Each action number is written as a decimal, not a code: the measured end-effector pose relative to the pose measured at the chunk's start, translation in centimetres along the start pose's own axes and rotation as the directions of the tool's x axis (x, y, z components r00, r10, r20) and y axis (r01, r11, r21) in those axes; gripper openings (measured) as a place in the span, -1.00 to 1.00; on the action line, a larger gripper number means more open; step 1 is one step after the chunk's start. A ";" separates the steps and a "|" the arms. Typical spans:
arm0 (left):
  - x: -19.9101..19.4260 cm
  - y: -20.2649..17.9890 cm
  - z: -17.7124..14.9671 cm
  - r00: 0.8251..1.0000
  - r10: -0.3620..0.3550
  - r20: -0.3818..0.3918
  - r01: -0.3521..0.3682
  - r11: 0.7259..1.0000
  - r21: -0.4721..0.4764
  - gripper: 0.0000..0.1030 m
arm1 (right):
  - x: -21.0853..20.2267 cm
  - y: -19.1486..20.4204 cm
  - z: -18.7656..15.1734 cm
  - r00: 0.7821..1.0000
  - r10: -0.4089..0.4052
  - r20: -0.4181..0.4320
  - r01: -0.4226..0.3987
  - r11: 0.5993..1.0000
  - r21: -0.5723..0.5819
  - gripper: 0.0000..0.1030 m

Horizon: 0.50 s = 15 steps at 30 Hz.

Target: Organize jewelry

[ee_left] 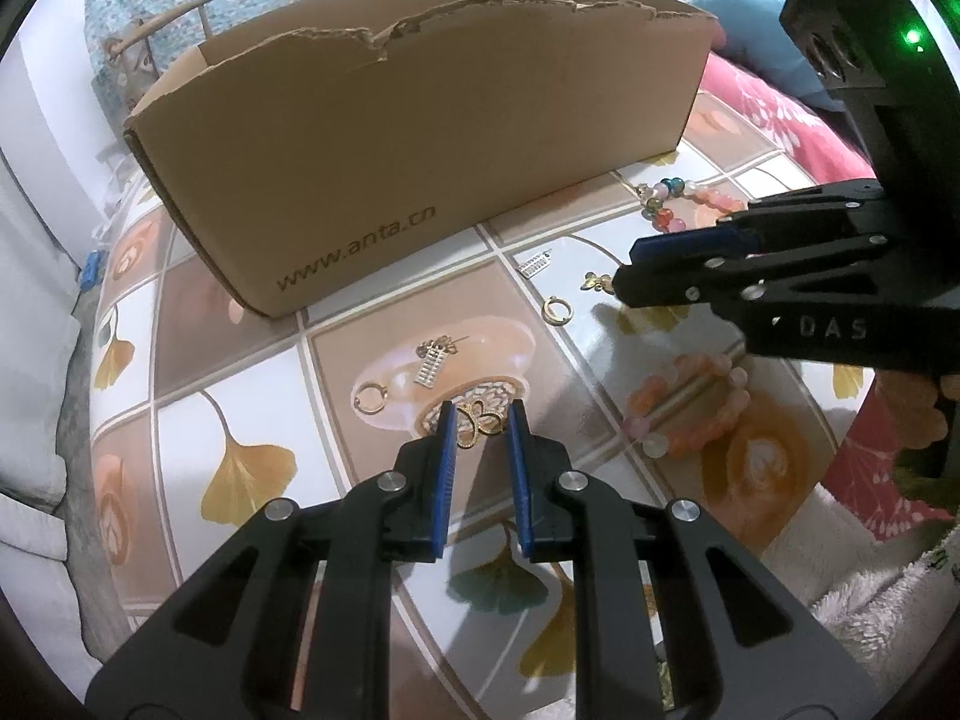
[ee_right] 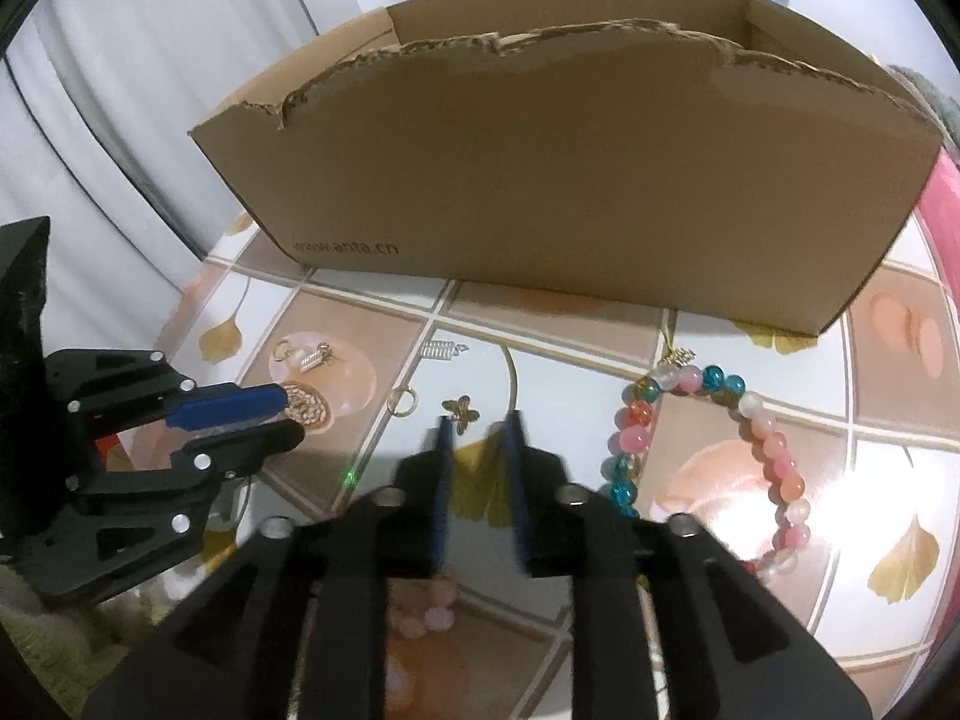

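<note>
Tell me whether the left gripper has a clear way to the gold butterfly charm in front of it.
Probably yes. The left gripper already has its tips either side of the gold butterfly charm on the tablecloth, with nothing between them; the right gripper stands well off to the side.

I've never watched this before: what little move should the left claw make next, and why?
Probably close the left gripper a touch more on the gold butterfly charm. The charm lies on the tablecloth between the blue pads, which seem not yet to press it. Once pinched, it could go to the cardboard box behind.
</note>
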<state>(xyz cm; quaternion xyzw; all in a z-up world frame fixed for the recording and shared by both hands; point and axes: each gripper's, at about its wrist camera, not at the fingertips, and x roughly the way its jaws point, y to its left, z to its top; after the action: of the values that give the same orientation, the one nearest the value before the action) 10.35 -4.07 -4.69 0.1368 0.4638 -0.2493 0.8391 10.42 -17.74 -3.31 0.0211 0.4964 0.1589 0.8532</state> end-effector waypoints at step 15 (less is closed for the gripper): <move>-0.3 0.5 -0.4 1.000 -0.019 0.013 0.019 1.000 -0.014 -0.69 | 0.8 2.4 0.3 0.997 -0.078 -0.013 0.074 0.978 -0.196 -0.52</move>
<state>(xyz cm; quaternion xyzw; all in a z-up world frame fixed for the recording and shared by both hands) 10.21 -3.35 -4.64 0.1251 0.4614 -0.2549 0.8405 10.45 -15.22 -3.37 -0.0832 0.4875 0.1742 0.8515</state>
